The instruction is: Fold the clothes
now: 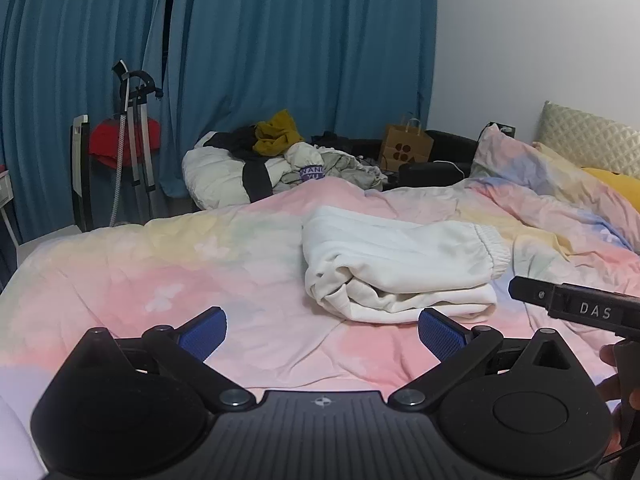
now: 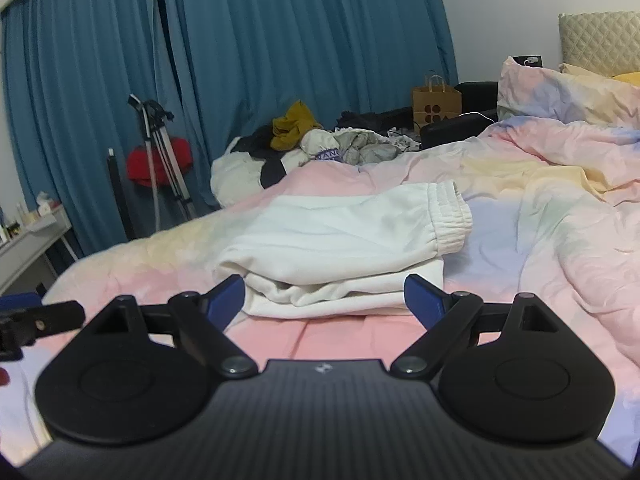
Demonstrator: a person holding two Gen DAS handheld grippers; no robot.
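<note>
White sweatpants (image 1: 400,264) lie folded in a thick stack on the pastel duvet (image 1: 160,272), elastic cuff to the right. They also show in the right wrist view (image 2: 344,244). My left gripper (image 1: 322,332) is open and empty, just in front of and left of the stack. My right gripper (image 2: 324,300) is open and empty, its blue pads either side of the stack's near edge without touching it. The right gripper's body (image 1: 580,308) shows at the right of the left wrist view.
A pile of unfolded clothes (image 1: 280,160) lies at the far side of the bed. A brown paper bag (image 1: 406,148), pillows (image 1: 560,168), a garment steamer (image 1: 132,136) and blue curtains (image 1: 280,40) stand beyond. A white side table (image 2: 32,236) is at the left.
</note>
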